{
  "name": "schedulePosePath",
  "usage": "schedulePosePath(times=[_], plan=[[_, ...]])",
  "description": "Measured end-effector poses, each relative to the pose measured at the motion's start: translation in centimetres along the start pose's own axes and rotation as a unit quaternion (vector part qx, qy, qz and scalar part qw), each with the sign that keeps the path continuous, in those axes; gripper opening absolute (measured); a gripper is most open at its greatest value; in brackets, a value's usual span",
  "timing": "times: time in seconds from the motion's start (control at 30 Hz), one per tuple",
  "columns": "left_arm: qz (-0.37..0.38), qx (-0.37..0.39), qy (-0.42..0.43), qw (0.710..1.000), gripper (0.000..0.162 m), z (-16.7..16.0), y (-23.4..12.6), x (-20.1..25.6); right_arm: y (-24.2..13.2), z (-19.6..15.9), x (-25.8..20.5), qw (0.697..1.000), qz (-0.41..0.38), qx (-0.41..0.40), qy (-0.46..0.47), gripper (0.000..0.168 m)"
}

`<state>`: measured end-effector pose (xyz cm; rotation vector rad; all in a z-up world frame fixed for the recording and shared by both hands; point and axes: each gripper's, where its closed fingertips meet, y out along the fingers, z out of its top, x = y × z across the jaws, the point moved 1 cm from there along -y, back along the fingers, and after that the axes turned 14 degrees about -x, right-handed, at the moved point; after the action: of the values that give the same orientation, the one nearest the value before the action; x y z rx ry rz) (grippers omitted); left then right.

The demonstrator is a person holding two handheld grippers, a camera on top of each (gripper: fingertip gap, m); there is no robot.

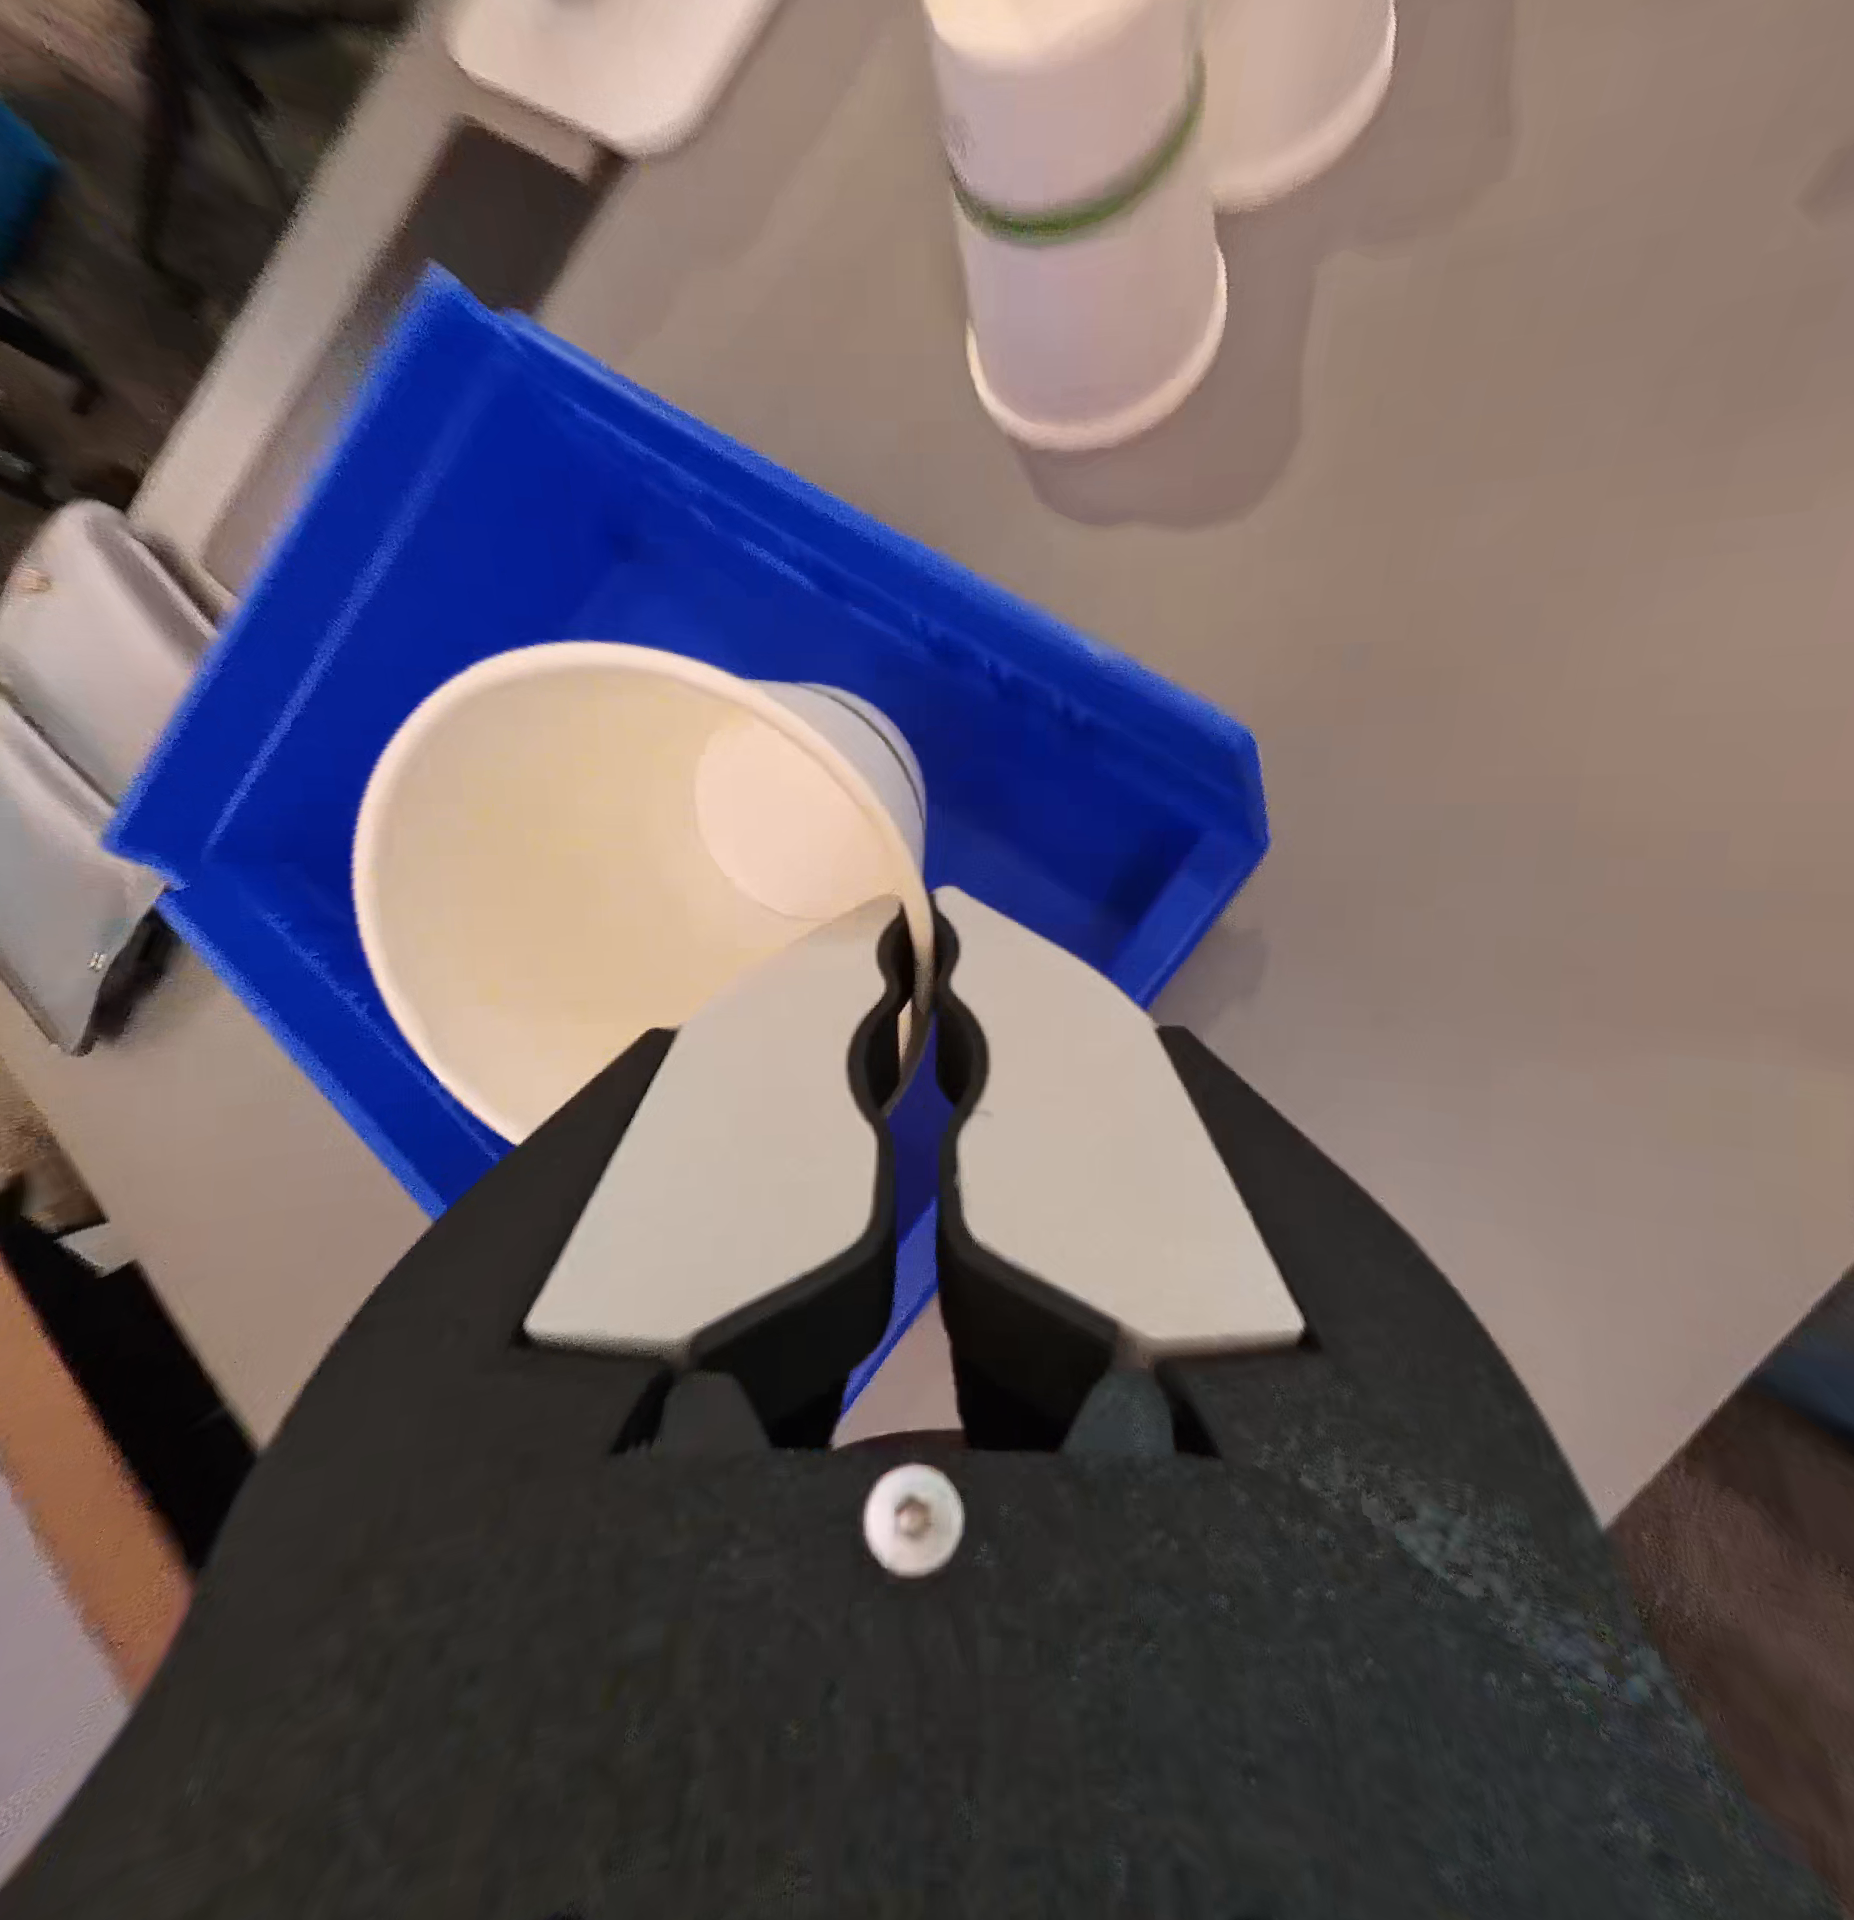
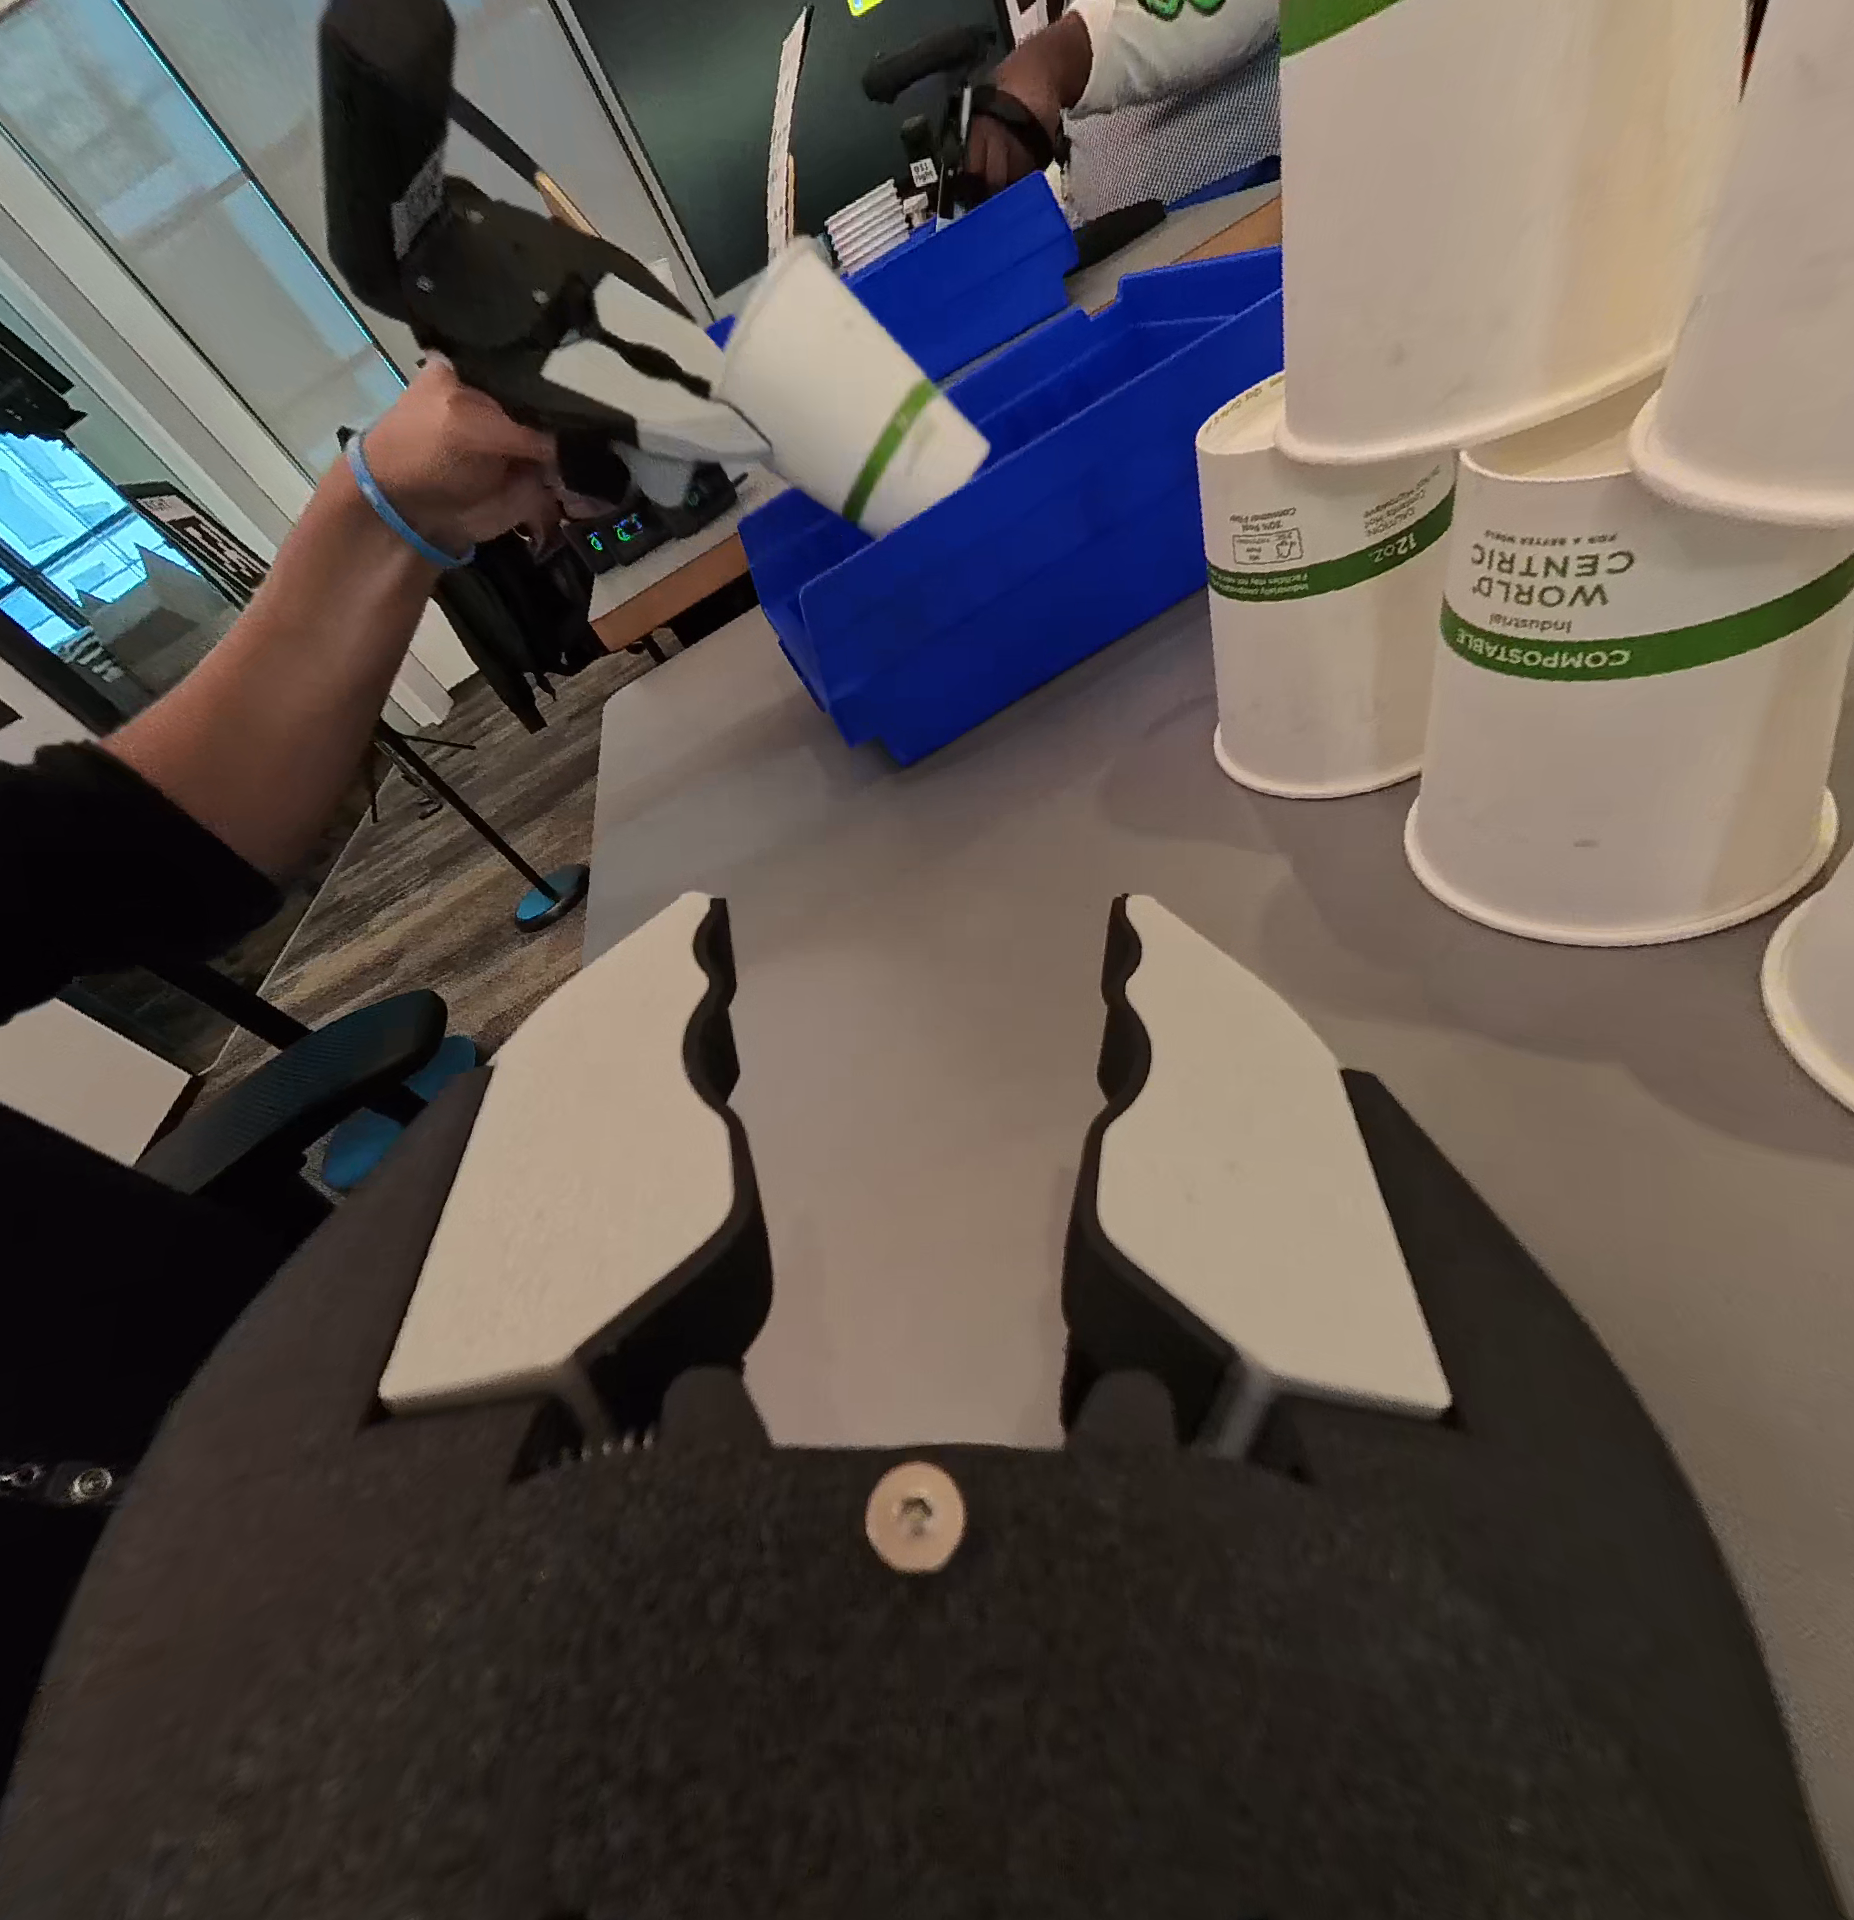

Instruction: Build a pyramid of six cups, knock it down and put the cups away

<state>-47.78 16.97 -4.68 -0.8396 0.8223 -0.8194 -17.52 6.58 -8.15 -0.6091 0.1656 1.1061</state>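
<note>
My left gripper (image 1: 918, 961) is shut on the rim of a white paper cup (image 1: 590, 883) with a green band and holds it tilted above the blue bin (image 1: 611, 540). The same gripper (image 2: 741, 416) and cup (image 2: 861, 405) show in the right wrist view, above the bin (image 2: 985, 582). My right gripper (image 2: 915, 987) is open and empty, low over the grey table (image 2: 902, 831). Upside-down white cups stand stacked at the right: a bottom cup (image 2: 1629, 707), another behind it (image 2: 1318, 613) and upper cups (image 2: 1474, 208) resting on them. The stack also shows blurred in the left wrist view (image 1: 1089, 239).
A second blue bin (image 2: 964, 270) stands on another table behind, where another person (image 2: 1141, 94) works. An office chair (image 2: 310, 1081) stands at the table's left edge. The table (image 1: 1525, 727) ends close by at the lower right in the left wrist view.
</note>
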Motion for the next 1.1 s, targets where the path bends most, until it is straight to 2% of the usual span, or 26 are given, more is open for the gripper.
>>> schedulePosePath(times=[0.07, 0.13, 0.27, 0.4, 0.47, 0.57, 0.73, 0.87, 0.93, 0.97, 1.0, 1.1], plan=[[-0.017, 0.083, -0.049, 0.995, 0.000, 1.2, -1.9, -0.3, -0.1, 0.1, 0.0, 1.000, -0.001, 0.004, -0.002, 0.068], [-0.023, 0.181, -0.097, 0.978, 0.000, 2.9, -4.0, -0.6, -0.2, 0.2, 0.1, 1.000, -0.002, 0.009, -0.002, 0.068], [-0.139, 0.383, -0.154, 0.900, 0.000, 7.7, -8.3, 2.2, -0.6, 0.6, 0.1, 1.000, 0.002, 0.025, 0.002, 0.068], [-0.264, 0.471, -0.162, 0.826, 0.000, 12.5, -9.2, 6.5, -1.0, 1.2, -0.1, 0.999, -0.001, 0.041, -0.005, 0.069], [-0.325, 0.479, -0.148, 0.802, 0.000, 14.8, -8.9, 9.0, -1.4, 1.8, -0.4, 0.998, -0.001, 0.055, -0.013, 0.071], [-0.382, 0.463, -0.129, 0.789, 0.000, 17.5, -7.5, 12.1, -2.2, 2.7, -1.0, 0.996, -0.005, 0.082, -0.033, 0.077], [-0.493, 0.444, -0.116, 0.740, 0.000, 20.2, -6.4, 16.3, -3.3, 4.7, -1.9, 0.987, -0.030, 0.135, -0.082, 0.097], [-0.514, 0.422, -0.107, 0.739, 0.000, 20.8, -5.0, 18.4, -3.6, 6.4, -3.9, 0.980, -0.008, 0.152, -0.126, 0.104], [-0.520, 0.410, -0.102, 0.742, 0.000, 20.7, -4.3, 19.3, -3.5, 6.8, -4.0, 0.981, -0.016, 0.141, -0.136, 0.097], [-0.521, 0.405, -0.097, 0.745, 0.000, 20.5, -4.0, 19.7, -3.6, 6.9, -3.6, 0.982, -0.030, 0.133, -0.133, 0.086], [-0.517, 0.405, -0.097, 0.748, 0.000, 20.4, -3.9, 19.9, -3.6, 6.7, -3.4, 0.985, -0.031, 0.114, -0.129, 0.085], [-0.474, 0.382, -0.089, 0.789, 0.004, 19.6, -2.4, 19.9, -2.9, 5.7, -2.7, 0.993, -0.033, 0.051, -0.101, 0.084]])
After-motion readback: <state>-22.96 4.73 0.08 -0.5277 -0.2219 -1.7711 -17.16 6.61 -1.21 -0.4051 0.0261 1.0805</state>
